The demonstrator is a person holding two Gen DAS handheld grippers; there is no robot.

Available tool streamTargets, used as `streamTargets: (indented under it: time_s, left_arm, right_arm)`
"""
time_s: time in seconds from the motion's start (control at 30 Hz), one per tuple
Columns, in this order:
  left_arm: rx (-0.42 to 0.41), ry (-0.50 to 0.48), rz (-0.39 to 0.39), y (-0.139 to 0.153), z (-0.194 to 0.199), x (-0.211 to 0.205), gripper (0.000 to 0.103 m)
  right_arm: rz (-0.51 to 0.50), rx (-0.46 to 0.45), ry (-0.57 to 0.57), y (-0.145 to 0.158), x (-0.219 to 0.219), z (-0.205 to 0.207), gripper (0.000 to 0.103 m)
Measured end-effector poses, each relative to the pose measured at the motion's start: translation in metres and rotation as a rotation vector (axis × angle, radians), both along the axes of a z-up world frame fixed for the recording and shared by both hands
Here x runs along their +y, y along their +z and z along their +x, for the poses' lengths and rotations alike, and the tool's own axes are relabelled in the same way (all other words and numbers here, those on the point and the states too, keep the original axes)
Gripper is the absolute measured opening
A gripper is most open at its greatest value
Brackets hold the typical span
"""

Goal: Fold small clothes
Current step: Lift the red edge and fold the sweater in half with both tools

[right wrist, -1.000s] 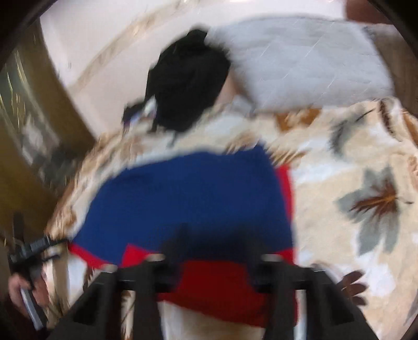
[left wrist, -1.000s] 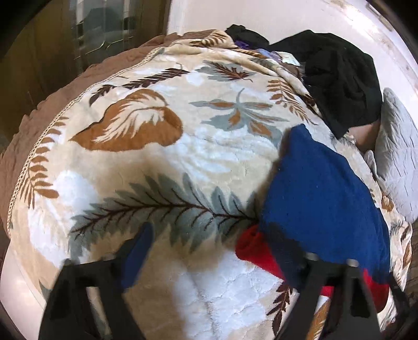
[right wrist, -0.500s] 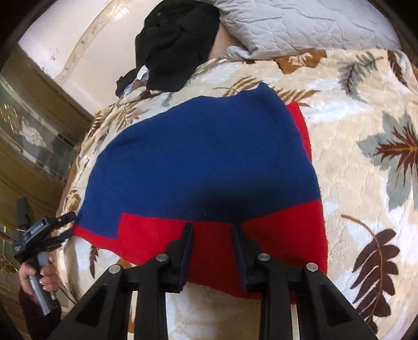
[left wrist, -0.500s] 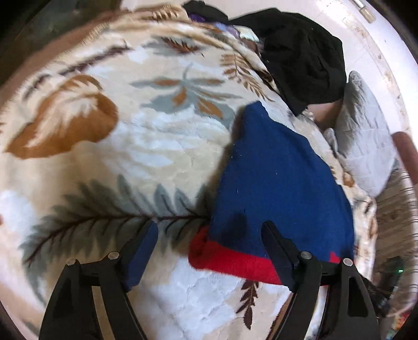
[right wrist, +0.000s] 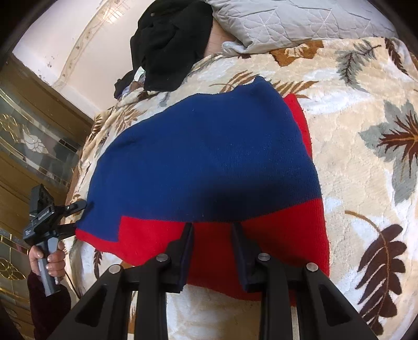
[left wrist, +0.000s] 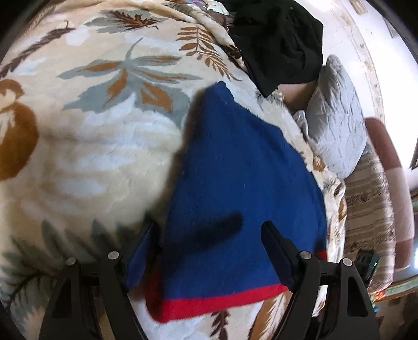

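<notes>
Left gripper [left wrist: 209,245] spread wide over blue-and-red sweater [right wrist: 209,162]; right gripper [right wrist: 213,230] parted at red hem. Open blanket [right wrist: 365,130] rightward; sweater lengthwise toward pillow [right wrist: 287,23].

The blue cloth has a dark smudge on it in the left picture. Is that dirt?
Left wrist view: no, it looks like a shadow on the blue cloth, likely cast by the left tool. Right wrist view: a similar shadow darkens its near edge.

leaf-print blanket [left wrist: 109,146] | grey quilted pillow [right wrist: 295,23] | black garment [left wrist: 282,39] (heaped, by pillow)
</notes>
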State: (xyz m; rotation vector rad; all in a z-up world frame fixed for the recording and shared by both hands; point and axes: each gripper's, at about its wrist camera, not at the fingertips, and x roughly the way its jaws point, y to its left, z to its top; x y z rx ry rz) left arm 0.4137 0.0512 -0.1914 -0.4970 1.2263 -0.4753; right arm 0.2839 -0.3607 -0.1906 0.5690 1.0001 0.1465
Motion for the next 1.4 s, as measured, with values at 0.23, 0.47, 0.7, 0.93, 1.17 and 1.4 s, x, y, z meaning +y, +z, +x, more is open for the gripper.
streamTargets:
  time_s: [0.23,0.47,0.7,0.93,1.17,1.4]
  left_arm:
    - [0.009,-0.063,-0.083,0.000,0.016,-0.025,0.080]
    - [0.057,-0.003,-0.091,-0.011,0.021,-0.018,0.036]
    - [-0.109,-0.018,0.007,0.025,0.003,-0.039,0.025]
    - [-0.281,-0.078,0.100,0.078,-0.025,-0.090,0.023]
    - [-0.372,-0.230,0.199,0.115,-0.040,-0.186,0.022]
    - [-0.349,-0.415,0.249,0.093,-0.065,-0.300,0.021]
  right_arm:
    - [0.032,-0.003,-0.009,-0.002,-0.004,0.000,0.032]
    - [0.071,-0.007,-0.012,-0.003,-0.009,-0.001,0.032]
    - [0.107,-0.035,-0.059,0.002,-0.022,-0.009,0.032]
    - [0.202,-0.102,-0.240,0.009,-0.079,-0.028,0.033]
    - [0.291,-0.103,-0.308,0.001,-0.117,-0.044,0.033]
    - [0.386,-0.116,-0.365,-0.003,-0.155,-0.053,0.033]
